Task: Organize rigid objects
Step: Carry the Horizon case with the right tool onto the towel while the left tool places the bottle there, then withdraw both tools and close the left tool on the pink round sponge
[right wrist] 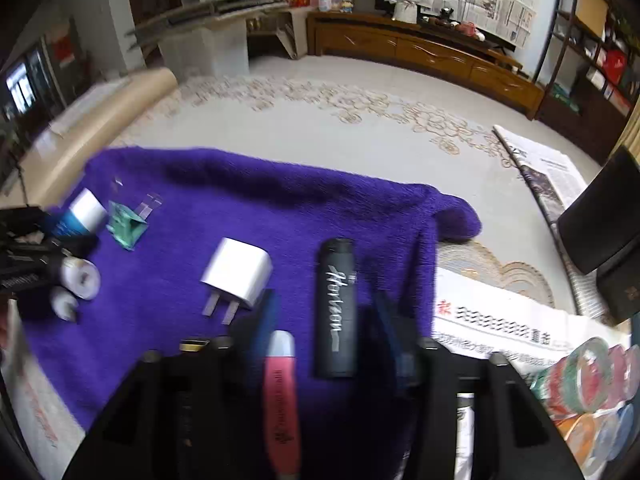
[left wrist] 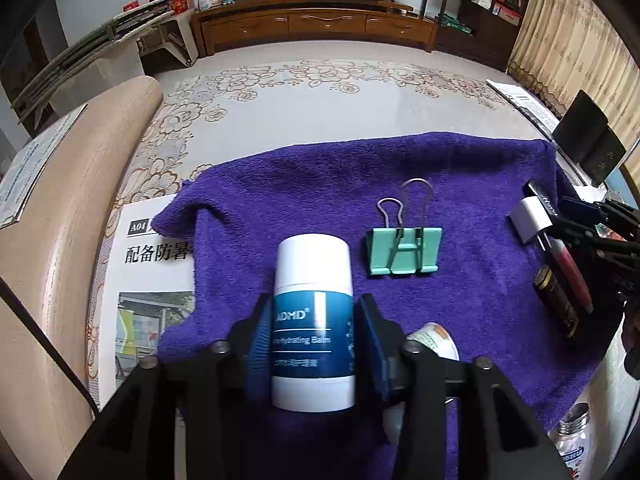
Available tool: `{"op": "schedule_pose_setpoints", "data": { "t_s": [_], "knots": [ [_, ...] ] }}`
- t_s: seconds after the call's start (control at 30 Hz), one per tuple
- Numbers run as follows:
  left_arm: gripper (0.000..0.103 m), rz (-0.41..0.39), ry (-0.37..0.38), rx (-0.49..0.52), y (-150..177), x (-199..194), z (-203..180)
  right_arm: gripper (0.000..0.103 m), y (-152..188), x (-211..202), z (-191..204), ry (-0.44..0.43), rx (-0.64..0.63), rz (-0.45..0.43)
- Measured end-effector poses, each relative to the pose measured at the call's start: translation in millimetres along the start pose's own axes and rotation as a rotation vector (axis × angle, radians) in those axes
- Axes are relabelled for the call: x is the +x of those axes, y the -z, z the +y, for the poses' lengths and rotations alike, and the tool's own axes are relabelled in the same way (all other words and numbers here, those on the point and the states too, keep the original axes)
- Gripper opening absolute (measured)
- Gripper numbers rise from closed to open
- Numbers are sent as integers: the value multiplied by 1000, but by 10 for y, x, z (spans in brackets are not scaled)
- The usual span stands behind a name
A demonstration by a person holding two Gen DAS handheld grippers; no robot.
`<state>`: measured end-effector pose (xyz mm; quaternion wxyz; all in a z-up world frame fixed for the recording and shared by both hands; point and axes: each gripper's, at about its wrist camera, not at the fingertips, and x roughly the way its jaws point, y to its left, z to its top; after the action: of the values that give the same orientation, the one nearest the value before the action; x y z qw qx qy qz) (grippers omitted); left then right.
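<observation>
Purple towel (left wrist: pixel 460 320) spread on the worktop (left wrist: pixel 320 104), with the task items lying on it. Left gripper (left wrist: pixel 312 340) has its jaws clamped on a white-and-blue balm stick (left wrist: pixel 314 320), blue pads pressed against both sides of the label, stick pointing away from the camera, white cap at the far end. Just beside it on the right, a mint green binder clip (left wrist: pixel 404 250) lies flat with its wire handles pointing away. Partly hidden behind the right jaw is a small white container (left wrist: pixel 434 338); I can't tell what it is.

At the right edge of the towel: white charger plug (right wrist: pixel 238 272) with prongs toward the camera, black lighter (right wrist: pixel 336 308) with script lettering, red tube (right wrist: pixel 282 404), all well apart from the balm stick. Right gripper (right wrist: pixel 324 340) hovers low over this group, jaws apart; the lighter lies between them but untouched, and the red tube lies just beside the left finger. The right view is motion-blurred, so fine contact is unclear.

Newspaper (left wrist: pixel 152 280) under the towel's left edge. Tape rolls (right wrist: pixel 592 380) stacked at the right, off the towel. Clear bottle (left wrist: pixel 572 436) near the lower right corner.
</observation>
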<state>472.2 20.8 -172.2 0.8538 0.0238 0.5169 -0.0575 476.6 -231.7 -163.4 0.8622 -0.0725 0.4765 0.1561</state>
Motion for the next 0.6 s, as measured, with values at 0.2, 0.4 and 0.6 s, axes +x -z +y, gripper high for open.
{"op": "schedule_pose_setpoints", "data": {
  "t_s": [0.2,0.4,0.6],
  "knots": [
    [86,-49,61,-31,-17,-123,-54,85,4,-283,40,-29,23,-65],
    [92,-97,66,-62,24,-440,-66,99,115,-684,81,-34,76,-91],
    [103,-135,45,-5,403,-944,-361,103,548,-1176,211,-31,111,-109]
  ]
}}
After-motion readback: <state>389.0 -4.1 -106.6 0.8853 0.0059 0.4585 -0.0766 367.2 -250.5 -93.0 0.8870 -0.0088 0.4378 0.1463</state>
